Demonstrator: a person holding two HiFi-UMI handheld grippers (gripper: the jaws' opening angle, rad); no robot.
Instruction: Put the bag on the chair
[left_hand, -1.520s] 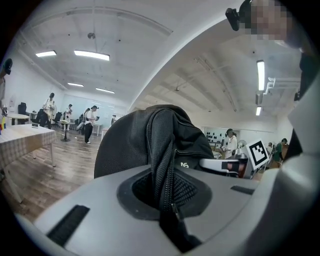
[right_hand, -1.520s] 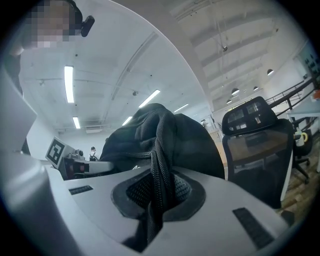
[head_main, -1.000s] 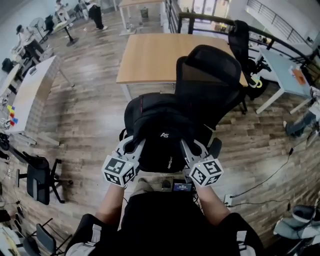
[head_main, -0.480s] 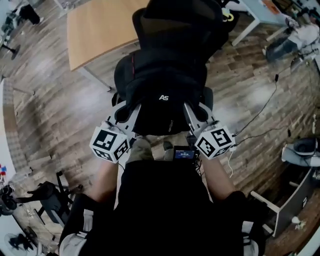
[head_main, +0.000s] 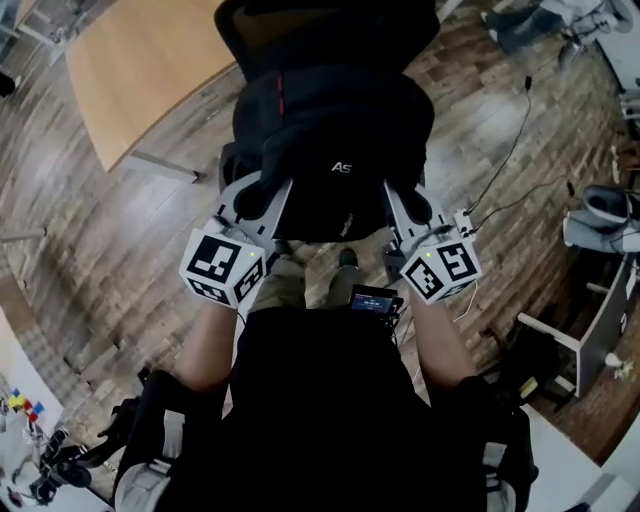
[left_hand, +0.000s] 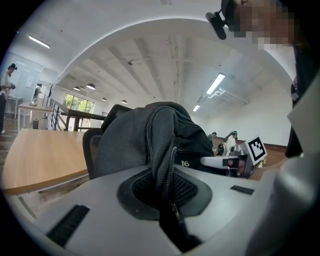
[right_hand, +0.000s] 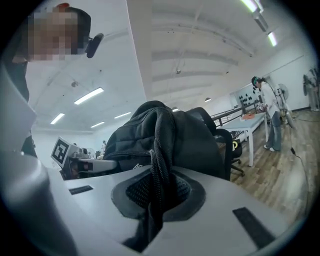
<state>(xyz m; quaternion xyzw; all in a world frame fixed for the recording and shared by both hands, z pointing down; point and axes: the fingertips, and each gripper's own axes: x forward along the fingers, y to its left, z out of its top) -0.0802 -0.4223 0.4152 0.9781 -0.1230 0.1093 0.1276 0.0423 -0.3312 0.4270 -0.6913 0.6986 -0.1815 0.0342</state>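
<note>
A black backpack (head_main: 330, 150) hangs in front of me, held on both sides. My left gripper (head_main: 256, 195) is shut on a strap (left_hand: 161, 165) on the bag's left side. My right gripper (head_main: 406, 198) is shut on a braided strap (right_hand: 159, 175) on its right side. In the left gripper view the bag (left_hand: 150, 135) fills the middle, and in the right gripper view the bag (right_hand: 165, 132) does the same. The black mesh office chair (head_main: 330, 25) stands just beyond the bag, backrest showing at the top. The bag hides the seat, so whether it touches the seat I cannot tell.
A wooden table (head_main: 130, 70) stands at the upper left beside the chair. Cables (head_main: 505, 160) trail over the wood floor on the right, near another chair's base (head_main: 600, 215) and a white desk frame (head_main: 590, 340). A person (right_hand: 272, 115) stands far off by a white table.
Both grippers have carried the bag forward and lower toward the chair, which now sits right behind the bag. My view has tipped further down, and the wooden table has slid to the upper left.
</note>
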